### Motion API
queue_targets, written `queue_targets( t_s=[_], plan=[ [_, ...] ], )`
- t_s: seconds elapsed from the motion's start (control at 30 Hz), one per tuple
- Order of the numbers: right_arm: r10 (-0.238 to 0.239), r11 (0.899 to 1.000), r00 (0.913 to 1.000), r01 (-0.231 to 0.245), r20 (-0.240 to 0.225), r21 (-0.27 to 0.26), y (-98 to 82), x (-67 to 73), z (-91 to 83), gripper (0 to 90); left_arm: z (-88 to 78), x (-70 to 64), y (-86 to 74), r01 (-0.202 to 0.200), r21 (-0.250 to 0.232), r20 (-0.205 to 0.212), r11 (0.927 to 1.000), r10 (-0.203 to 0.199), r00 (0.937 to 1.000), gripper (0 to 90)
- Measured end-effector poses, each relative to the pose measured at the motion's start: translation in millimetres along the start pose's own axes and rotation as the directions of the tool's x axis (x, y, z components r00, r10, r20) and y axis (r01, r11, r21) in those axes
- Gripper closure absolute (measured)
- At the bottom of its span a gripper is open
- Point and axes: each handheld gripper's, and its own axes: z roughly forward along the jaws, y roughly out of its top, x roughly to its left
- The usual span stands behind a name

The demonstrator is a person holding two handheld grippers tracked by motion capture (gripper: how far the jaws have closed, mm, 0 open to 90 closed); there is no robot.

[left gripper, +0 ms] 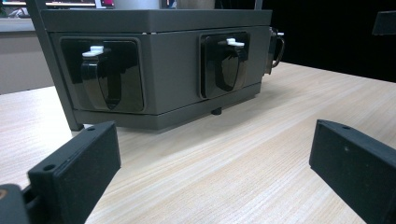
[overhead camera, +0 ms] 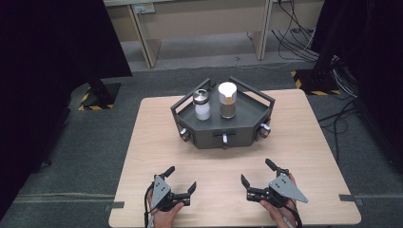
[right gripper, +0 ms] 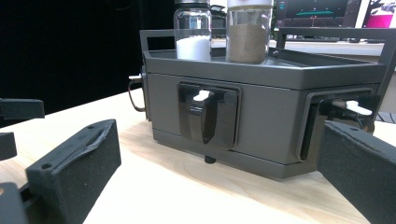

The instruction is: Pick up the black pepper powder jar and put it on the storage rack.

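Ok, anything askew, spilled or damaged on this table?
Nothing stands out. Both jars stand upright on the grey rack, no spill shows, and both grippers sit open, clear of it.

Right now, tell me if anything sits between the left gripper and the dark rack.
Nothing visible does. Bare table lies between the open left gripper and the rack, whose front faces it.
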Motion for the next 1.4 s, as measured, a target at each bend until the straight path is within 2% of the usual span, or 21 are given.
queue_targets(
  t_s=[1.4],
  plan=[
    [-0.003,1.0,1.0,0.003,-0.007,0.006,-1.0,2.0,1.3,0.2,-0.8,0.0,0.4,-0.001,-0.003,-0.004,1.0,0.001,1.0,1.2]
  ],
)
